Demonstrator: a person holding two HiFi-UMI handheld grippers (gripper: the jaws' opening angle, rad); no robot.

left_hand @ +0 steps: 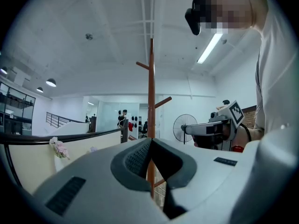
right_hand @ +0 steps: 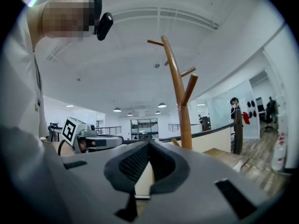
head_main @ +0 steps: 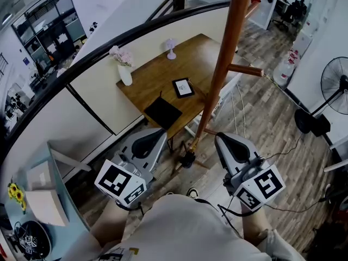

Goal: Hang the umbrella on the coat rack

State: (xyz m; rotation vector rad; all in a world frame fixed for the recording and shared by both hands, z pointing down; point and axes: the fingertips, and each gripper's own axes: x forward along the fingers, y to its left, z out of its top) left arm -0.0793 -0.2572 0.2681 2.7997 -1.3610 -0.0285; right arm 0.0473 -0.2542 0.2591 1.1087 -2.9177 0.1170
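Wood-plank floor (head_main: 261, 124) of an open office level, seen steeply from above; a black curved railing (head_main: 109, 45) closes off the far side.

- Nearest: both tools are held low in front of the person's body, level with each other and well apart. Left gripper (head_main: 159, 131): its own view shows the jaws drawn together at the tips with nothing between them. Right gripper (head_main: 219, 138): the same, pads meeting and empty.
- Just ahead, between the two tips: a small dark object (head_main: 187, 159) lies at the foot of the coat rack. It could be a folded umbrella or part of the base. I cannot tell which.
- Ahead and rising: the coat rack (head_main: 225, 53), a wooden pole that passes between the grippers' lines of sight. One short peg (head_main: 246, 69) juts toward the right gripper's side. The gripper views show more pegs branching higher up, all bare.
- Beyond the pole, on the left gripper's side: a wooden table (head_main: 152, 80) carrying a black pad (head_main: 162, 113), a small framed screen (head_main: 183, 87), a white vase of pink flowers (head_main: 124, 72) and a little desk fan (head_main: 171, 48).
- Far out past the right gripper: a standing fan (head_main: 334, 86).

Progress, as I judge it: not begun. No umbrella is clearly identifiable in any view, and none hangs on the pegs. It has to be found and gripped, then lifted to a peg.
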